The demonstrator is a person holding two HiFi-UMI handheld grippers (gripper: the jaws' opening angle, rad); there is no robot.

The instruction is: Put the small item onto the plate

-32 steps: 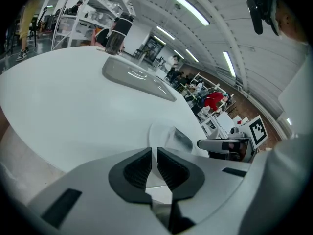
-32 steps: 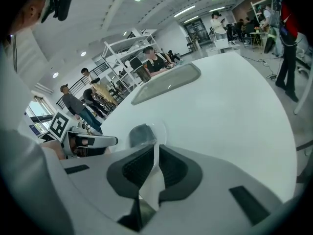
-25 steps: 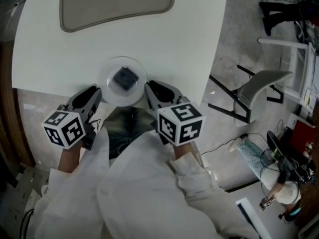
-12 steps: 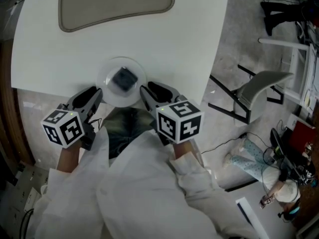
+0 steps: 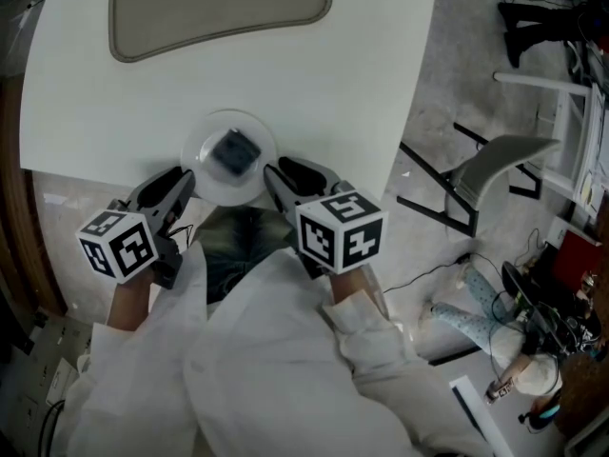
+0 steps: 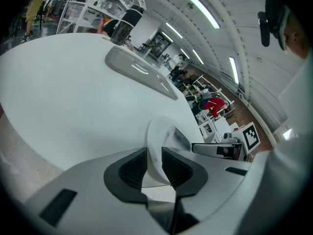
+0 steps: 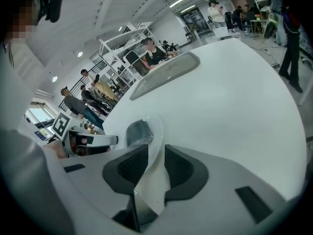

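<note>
Left tongs [image 6: 154, 164] and right tongs [image 7: 155, 166] are each closed on the rim of the pale plate [image 5: 202, 177], one on either side of it, where it sits at the near edge of the white tabletop [image 5: 314, 84]. The small dark item [image 5: 234, 150] rests on the plate's middle, so the placing looks done; what seems left is to let go of the plate. Beyond the plate, well apart, lies a grey tray [image 5: 219, 8].

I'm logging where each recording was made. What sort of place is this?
Probably a large open lab or workshop hall: metal shelving racks, long ceiling strip lights, and other people busy beyond the white table.
</note>
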